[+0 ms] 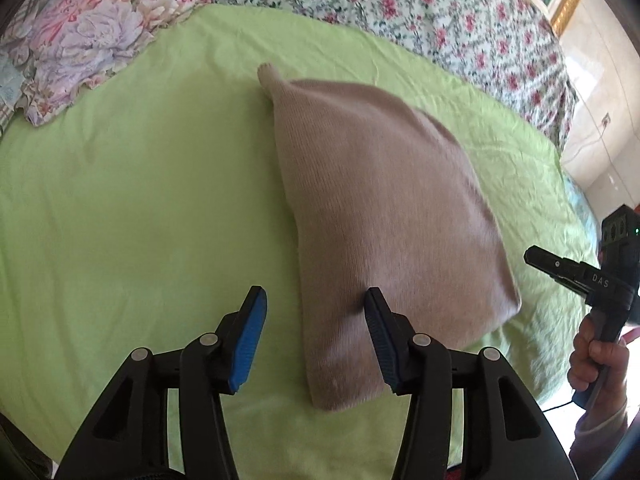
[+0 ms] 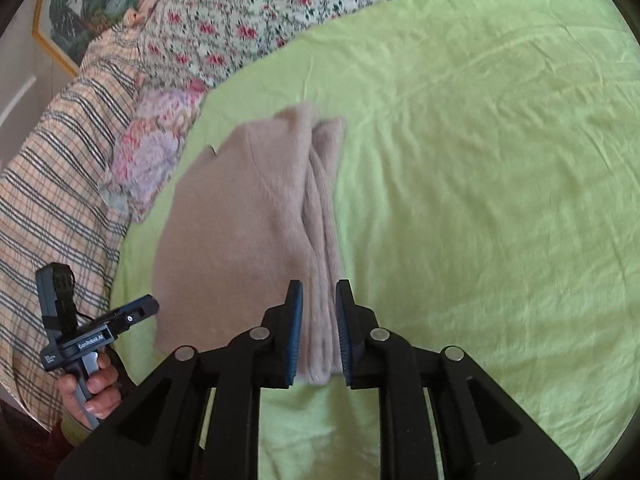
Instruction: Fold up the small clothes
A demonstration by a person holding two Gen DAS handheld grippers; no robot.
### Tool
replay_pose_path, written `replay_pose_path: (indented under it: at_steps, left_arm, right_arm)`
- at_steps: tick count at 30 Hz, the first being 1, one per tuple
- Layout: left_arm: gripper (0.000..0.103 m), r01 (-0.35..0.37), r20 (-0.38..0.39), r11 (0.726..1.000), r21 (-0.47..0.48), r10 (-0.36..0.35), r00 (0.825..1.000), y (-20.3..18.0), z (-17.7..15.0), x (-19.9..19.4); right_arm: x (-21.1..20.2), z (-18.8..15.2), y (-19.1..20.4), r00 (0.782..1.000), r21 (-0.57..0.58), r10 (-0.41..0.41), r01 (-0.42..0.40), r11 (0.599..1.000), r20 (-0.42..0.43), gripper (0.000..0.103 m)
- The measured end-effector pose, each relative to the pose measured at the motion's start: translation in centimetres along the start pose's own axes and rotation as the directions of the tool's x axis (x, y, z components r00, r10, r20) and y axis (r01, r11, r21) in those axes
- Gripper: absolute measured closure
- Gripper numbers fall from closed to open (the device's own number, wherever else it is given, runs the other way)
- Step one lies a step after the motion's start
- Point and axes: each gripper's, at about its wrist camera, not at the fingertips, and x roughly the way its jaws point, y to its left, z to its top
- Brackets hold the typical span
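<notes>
A beige knit garment point(image 1: 384, 216) lies folded on the light green sheet point(image 1: 140, 200). My left gripper point(image 1: 316, 300) is open above the garment's near left edge, holding nothing. In the right wrist view the garment point(image 2: 240, 224) shows stacked folded layers along its right side. My right gripper point(image 2: 319, 292) hovers over the near end of those layers with its jaws a narrow gap apart, not clamped on the cloth. Each gripper also shows in the other's view: the right gripper point(image 1: 560, 272) at the far right, the left gripper point(image 2: 136, 312) at the lower left.
A floral quilt point(image 1: 420, 4) and a flowered pillow point(image 1: 80, 40) lie along the back of the bed. A plaid blanket point(image 2: 52, 184) lies at the left in the right wrist view. A framed picture point(image 2: 92, 0) hangs on the wall.
</notes>
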Motion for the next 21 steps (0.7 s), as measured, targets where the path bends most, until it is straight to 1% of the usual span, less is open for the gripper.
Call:
replay_pose_path:
  at_steps: [4,5,6,7,8,9,11,12,14,15,16,17,19,21]
  left_arm:
    - [0.052,0.006,0.038,1.000,0.018,-0.007,0.999,-0.9,2.9,0.1]
    - [0.051,0.004,0.044,1.000,0.027,-0.006,0.999,-1.2,3.6,0.3]
    - [0.051,-0.006,0.049,0.999,0.032,0.004,0.999,-1.4,4.2,0.4]
    - [0.051,-0.013,0.054,0.999,0.034,0.011,0.998,-1.5,4.9,0.6]
    - [0.052,-0.011,0.055,1.000,0.028,0.010,0.998,-1.4,5.5,0.9]
    - [0.052,-0.008,0.055,1.000,0.022,0.007,0.998,-1.3,6.0,1.1]
    - [0.052,-0.011,0.056,1.000,0.008,0.010,0.998,-1.0,7.0,1.6]
    - [0.051,-0.013,0.057,1.000,0.004,0.013,0.998,-0.8,7.4,1.8]
    - [0.051,-0.025,0.056,1.000,-0.011,0.025,0.998,-0.4,8.0,2.5]
    - [0.052,-0.031,0.051,0.999,-0.023,0.032,0.998,-0.1,8.5,3.1]
    - [0.052,-0.033,0.046,0.999,-0.033,0.034,0.998,0.1,8.9,3.5]
    - [0.051,-0.039,0.041,0.998,-0.040,0.041,0.998,0.4,9.3,4.1]
    - [0.050,-0.046,0.037,0.998,-0.051,0.048,0.998,0.8,9.8,4.7]
    - [0.049,-0.038,0.034,0.997,-0.064,0.040,0.999,1.1,9.8,5.2]
  right_arm:
    - [1.7,3.1,2.0,0.999,-0.028,0.024,-0.023,0.999,0.025,0.085]
    - [2.3,4.1,2.4,0.999,-0.026,0.032,-0.032,0.999,0.025,0.083]
    - [3.0,5.5,2.5,0.999,-0.017,0.046,-0.046,0.999,0.020,0.072]
    - [3.6,6.8,2.7,0.998,-0.006,0.054,-0.054,0.999,0.029,0.063]
    - [4.4,7.7,2.3,0.997,0.000,0.058,-0.059,0.998,0.041,0.049]
    - [5.6,9.4,1.8,0.996,0.007,0.065,-0.066,0.998,0.054,0.047]
    - [8.0,11.6,1.0,0.997,0.021,0.067,-0.068,0.997,0.041,0.047]
    - [9.8,13.1,0.4,0.997,0.032,0.069,-0.069,0.997,0.017,0.047]
    - [12.0,14.5,-0.5,0.999,0.045,0.052,-0.051,0.998,-0.011,0.047]
    - [13.5,15.2,-0.8,0.997,0.053,0.059,-0.057,0.997,-0.049,0.052]
    - [14.2,15.4,-0.9,0.994,0.058,0.080,-0.076,0.995,-0.077,0.067]
    - [14.0,15.6,-1.0,0.995,0.056,0.082,-0.079,0.995,-0.060,0.094]
    - [12.6,15.6,-1.1,0.997,0.045,0.078,-0.078,0.996,0.006,0.095]
    - [12.6,15.3,-1.8,0.999,0.055,0.037,-0.037,0.998,0.010,0.095]
